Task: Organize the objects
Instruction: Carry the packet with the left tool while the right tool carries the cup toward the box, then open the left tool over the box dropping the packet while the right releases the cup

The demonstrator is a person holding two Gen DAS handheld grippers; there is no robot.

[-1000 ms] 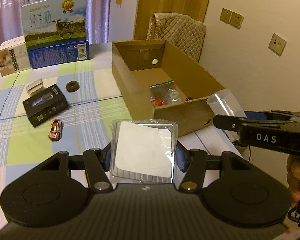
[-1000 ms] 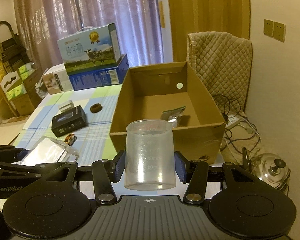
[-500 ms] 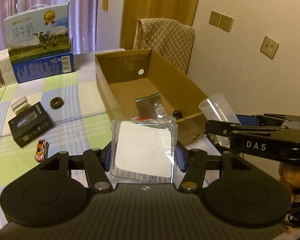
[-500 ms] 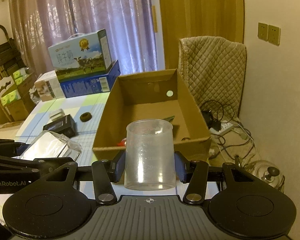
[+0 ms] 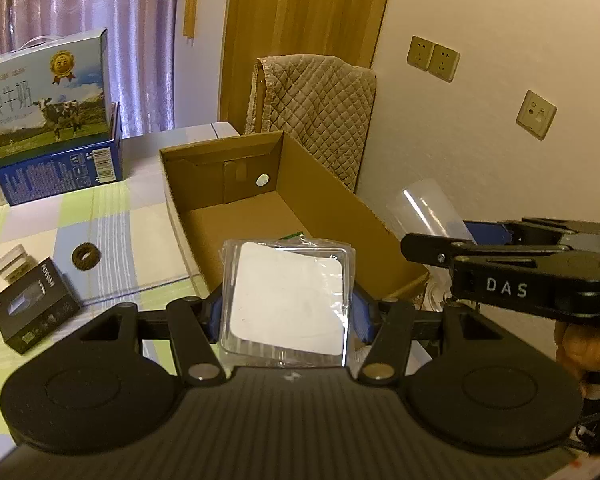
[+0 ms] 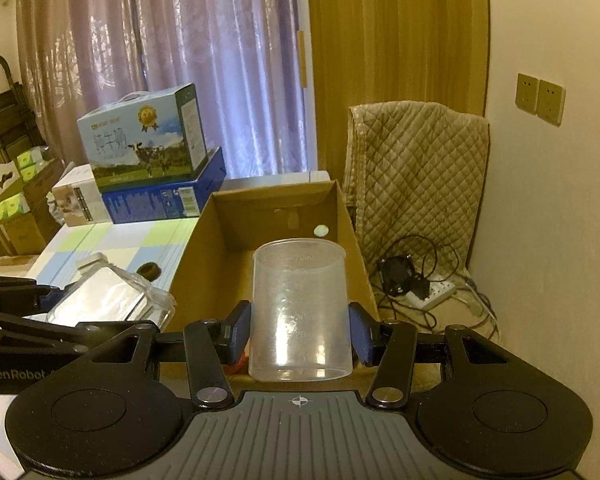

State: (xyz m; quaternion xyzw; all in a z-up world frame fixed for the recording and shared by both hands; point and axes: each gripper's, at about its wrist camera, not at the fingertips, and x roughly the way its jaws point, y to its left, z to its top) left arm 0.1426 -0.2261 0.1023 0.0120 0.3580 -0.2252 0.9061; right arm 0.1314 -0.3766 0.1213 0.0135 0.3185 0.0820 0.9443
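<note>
My left gripper [image 5: 287,312] is shut on a clear flat plastic case with a white insert [image 5: 288,300], held above the near end of the open cardboard box [image 5: 324,184]. My right gripper [image 6: 299,334] is shut on a clear plastic measuring cup [image 6: 299,308], upright, also over the box's [image 6: 192,260] near end. The cup [image 5: 424,212] shows at the right in the left wrist view, and the case [image 6: 104,300] at the left in the right wrist view. The box's near floor is hidden behind both held things.
On the checked tablecloth [image 5: 112,240] lie a black product box [image 5: 34,306], a dark ring [image 5: 86,255] and a small white box [image 5: 12,266]. Milk cartons [image 5: 48,120] stand at the back left. A quilted chair back [image 5: 320,104] and floor cables [image 6: 412,280] are right of the box.
Both grippers have moved forward and upward toward the box with their loads still held. The red toy car has dropped out of the left wrist view.
</note>
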